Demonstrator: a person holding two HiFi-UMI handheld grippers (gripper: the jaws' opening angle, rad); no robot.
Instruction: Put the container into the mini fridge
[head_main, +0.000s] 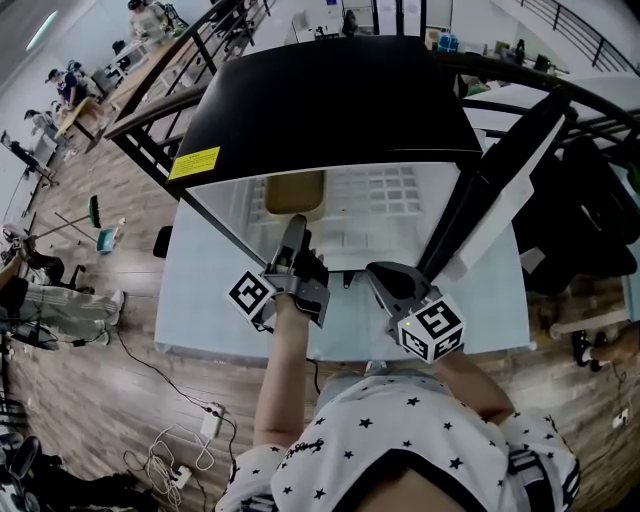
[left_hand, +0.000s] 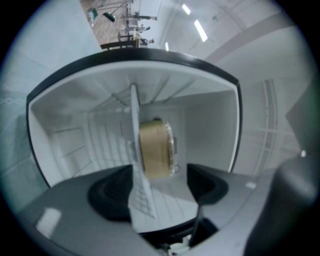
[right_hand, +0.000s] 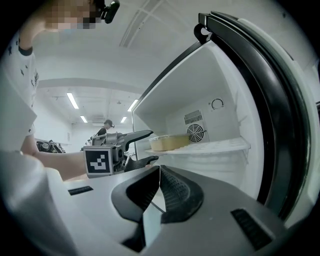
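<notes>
Inside the mini fridge (head_main: 330, 100), the tan container (left_hand: 156, 149) sits on the white shelf (right_hand: 220, 146), twd the back-left. Left claw (head_main: 296, 235) is spread wide just in front of it, gripping nothing; right claw (right_hand: 159, 187) is pinched shut & empty, out by the open door (head_main: 500, 190). Best bet now, IMO: draw the left claw straight back & level so neither jaw clips the container, then go for the door.

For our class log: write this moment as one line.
container: on mini fridge shelf | left gripper: open, not gripping it | right gripper: shut, empty
</notes>
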